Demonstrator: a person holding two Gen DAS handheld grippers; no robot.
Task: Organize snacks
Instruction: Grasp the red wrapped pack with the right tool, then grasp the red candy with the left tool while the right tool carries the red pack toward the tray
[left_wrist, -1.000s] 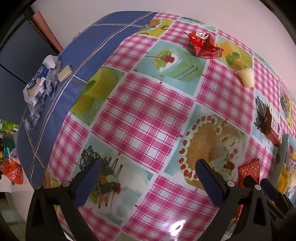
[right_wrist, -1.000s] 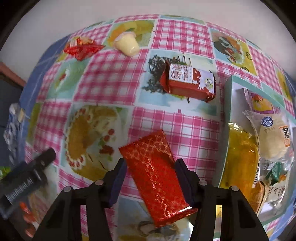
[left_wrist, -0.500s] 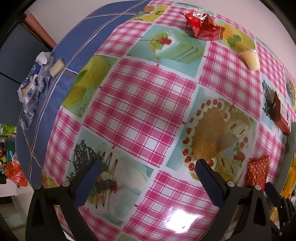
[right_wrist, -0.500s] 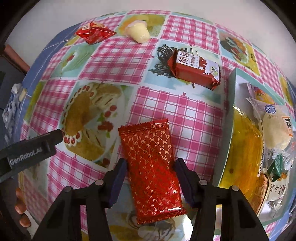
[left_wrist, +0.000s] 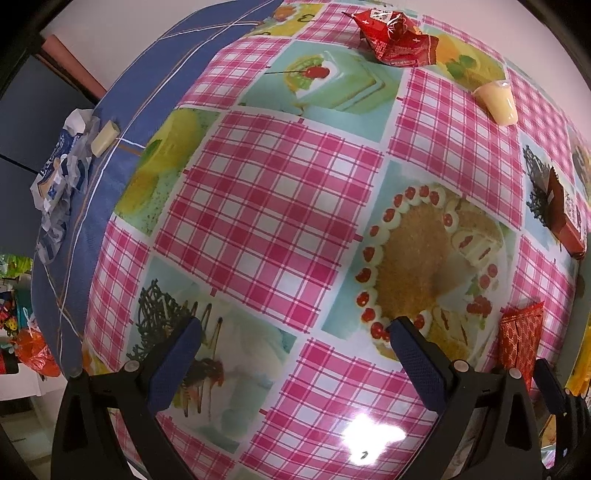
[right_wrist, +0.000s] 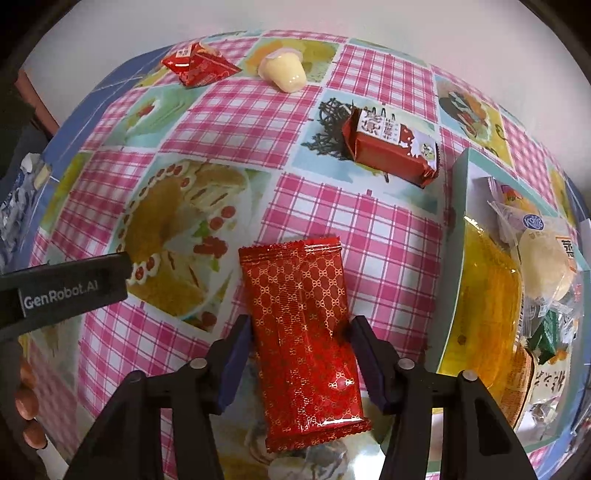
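A red foil snack packet (right_wrist: 299, 295) lies on the checked tablecloth (right_wrist: 369, 229), lengthwise between my right gripper's (right_wrist: 299, 325) fingers. The jaws are closing, with both pads against the packet's long edges. In the left wrist view the same packet (left_wrist: 521, 332) shows at the far right. My left gripper (left_wrist: 295, 328) hangs open over the cloth with nothing between its fingers. Its black body (right_wrist: 66, 288) enters the right wrist view from the left. A teal-rimmed tray (right_wrist: 458, 240) to the right holds several wrapped snacks.
Beyond the packet lie a red carton (right_wrist: 391, 147), a pale jelly cup (right_wrist: 282, 72) and a crumpled red wrapper (right_wrist: 195, 64). A blue-white wrapper (left_wrist: 59, 173) and a small cream piece (left_wrist: 105, 138) sit at the table's left blue border. A hand's fingers (right_wrist: 26, 406) show at lower left.
The right gripper has swung around the red packet, so it now lies straighter between the fingers, and the jaws have narrowed onto it. The left gripper has sunk slightly toward the table.
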